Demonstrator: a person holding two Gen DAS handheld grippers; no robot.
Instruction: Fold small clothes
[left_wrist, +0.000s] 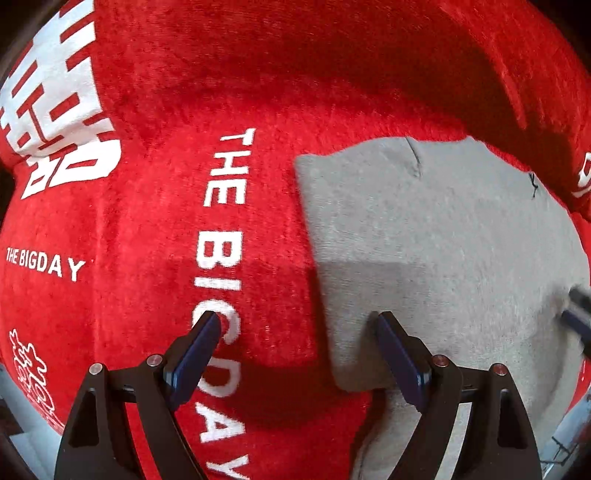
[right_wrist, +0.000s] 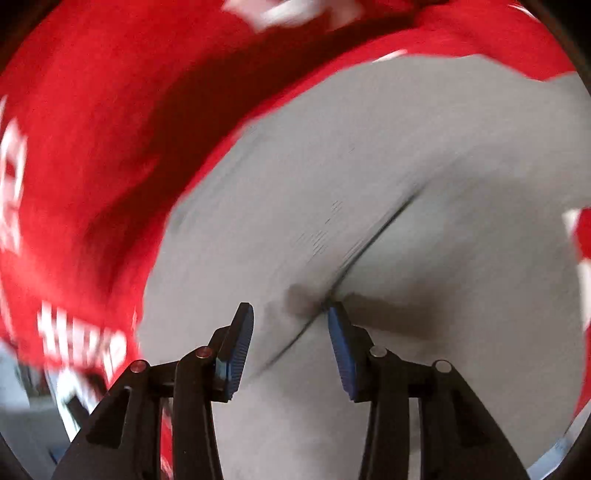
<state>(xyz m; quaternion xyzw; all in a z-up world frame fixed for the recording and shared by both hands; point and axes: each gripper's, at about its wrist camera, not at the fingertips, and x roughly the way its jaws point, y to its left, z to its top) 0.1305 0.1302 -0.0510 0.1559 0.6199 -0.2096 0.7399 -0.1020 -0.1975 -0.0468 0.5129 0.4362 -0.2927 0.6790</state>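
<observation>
A grey folded garment (left_wrist: 424, 240) lies flat on a red plush cloth (left_wrist: 221, 92) printed with white "THE BIGDAY" lettering. My left gripper (left_wrist: 297, 325) points down with its jaws wide apart, straddling the garment's left edge. One finger is over the red cloth and the other over the grey fabric, with nothing held. In the right wrist view, which is blurred, the same garment (right_wrist: 332, 184) fills the middle and a fold line crosses it. My right gripper (right_wrist: 290, 310) hovers over that crease, open, with no fabric pinched. Its blurred fingers (left_wrist: 576, 314) show at the garment's right side.
The red cloth (right_wrist: 92, 129) covers the whole work surface and carries large white characters (left_wrist: 55, 92) at the far left. A pale floor (right_wrist: 22, 424) shows past the cloth's edge in the lower corners.
</observation>
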